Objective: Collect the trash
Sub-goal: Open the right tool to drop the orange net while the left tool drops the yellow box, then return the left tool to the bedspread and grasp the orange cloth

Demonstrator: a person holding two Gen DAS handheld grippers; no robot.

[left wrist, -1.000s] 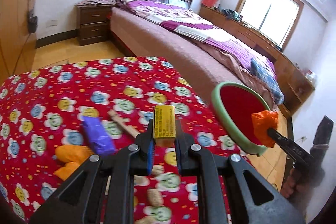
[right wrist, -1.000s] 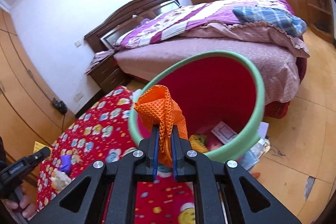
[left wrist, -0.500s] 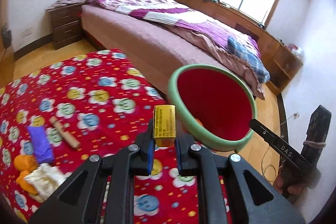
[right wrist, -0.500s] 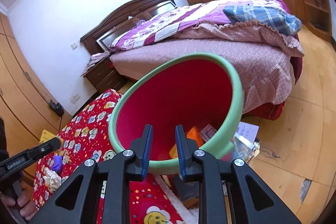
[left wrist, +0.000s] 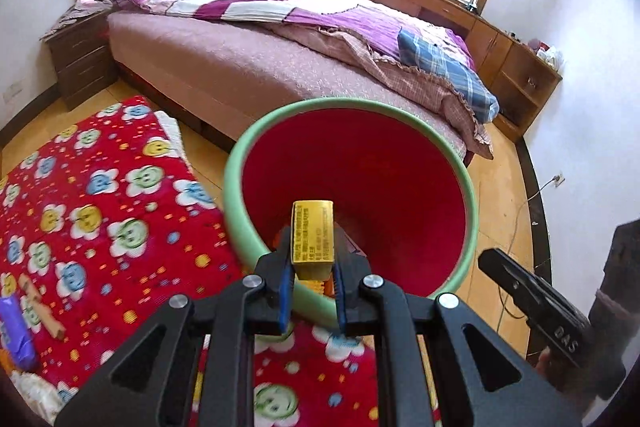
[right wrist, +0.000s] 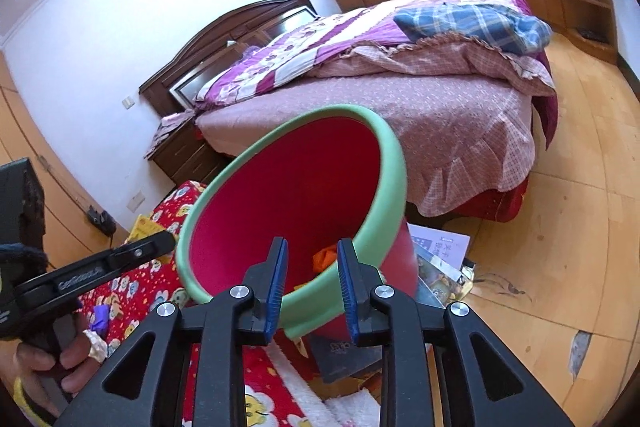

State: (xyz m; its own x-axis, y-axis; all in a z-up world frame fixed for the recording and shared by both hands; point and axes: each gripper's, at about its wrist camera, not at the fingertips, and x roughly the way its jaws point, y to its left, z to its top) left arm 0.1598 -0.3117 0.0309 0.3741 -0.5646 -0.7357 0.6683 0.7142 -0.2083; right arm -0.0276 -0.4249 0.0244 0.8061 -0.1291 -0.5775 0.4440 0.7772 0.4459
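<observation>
A red bin with a green rim [left wrist: 240, 163] stands on the floor beside the flowered blanket. My left gripper [left wrist: 313, 247] is shut on a small yellow box [left wrist: 313, 231] and holds it over the near side of the bin's mouth. In the right wrist view my right gripper [right wrist: 312, 259] hovers at the near rim of the bin [right wrist: 394, 163]. Its jaws are opening, with nothing between them. An orange mesh scrap [right wrist: 325, 255] lies inside the bin. The left gripper [right wrist: 160, 241] shows at the left edge of that view, held by a hand.
A red flowered blanket [left wrist: 100, 187] carries a purple wrapper [left wrist: 14, 331], a wooden stick [left wrist: 42, 307] and a white crumpled scrap [left wrist: 32, 387]. A bed [left wrist: 240, 67] stands behind the bin. Papers [right wrist: 440, 251] lie on the wooden floor by the bin's base.
My left gripper carried the yellow box from above the blanket to over the bin's mouth. My right gripper let go of the orange mesh, which dropped into the bin, and its jaws parted.
</observation>
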